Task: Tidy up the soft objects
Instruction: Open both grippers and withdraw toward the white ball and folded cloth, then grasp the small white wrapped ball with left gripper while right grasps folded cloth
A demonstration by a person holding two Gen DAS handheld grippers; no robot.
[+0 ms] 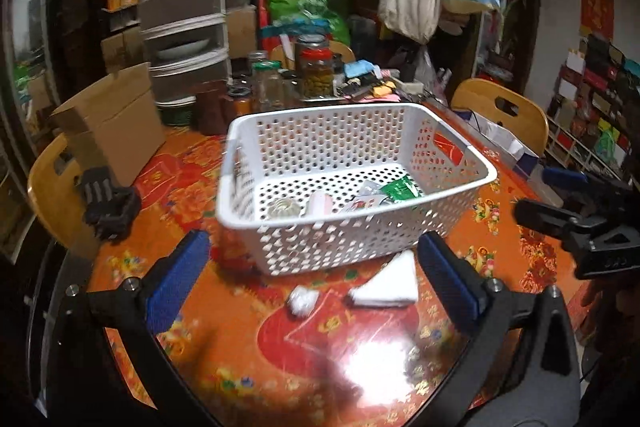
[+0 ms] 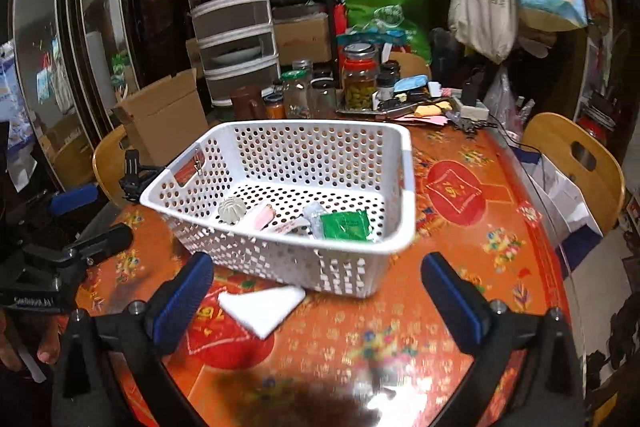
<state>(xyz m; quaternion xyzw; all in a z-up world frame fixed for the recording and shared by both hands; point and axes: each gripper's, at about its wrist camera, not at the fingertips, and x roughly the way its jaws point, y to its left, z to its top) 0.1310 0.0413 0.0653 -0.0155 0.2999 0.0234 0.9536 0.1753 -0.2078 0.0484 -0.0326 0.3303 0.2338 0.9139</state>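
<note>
Through your left wrist camera, the left gripper (image 1: 314,277) hangs above the orange table (image 1: 248,355) with its blue pads spread wide and nothing between them. Just ahead of it lie a small crumpled white wad (image 1: 302,301) and a folded white cloth (image 1: 386,285), the cloth close against the near wall of the white basket (image 1: 360,151). The basket already holds a green packet (image 1: 400,187), a pink-and-white roll (image 1: 320,205) and a round ribbed piece (image 1: 285,207). If you take the wad, centre it between the pads before closing, and come straight down so the right-hand pad does not snag the cloth.

Through your right wrist camera, the right gripper (image 2: 318,291) is likewise wide and empty, with the folded white cloth (image 2: 262,307) lying low between its fingers, nearer the left one, one corner reaching toward the basket (image 2: 408,195). Shift a little left to centre it, pinch across the folded thickness so the layers lift together, and raise it clear of the rim before carrying it in. The picture is blurred, so steady the hand first.
</note>
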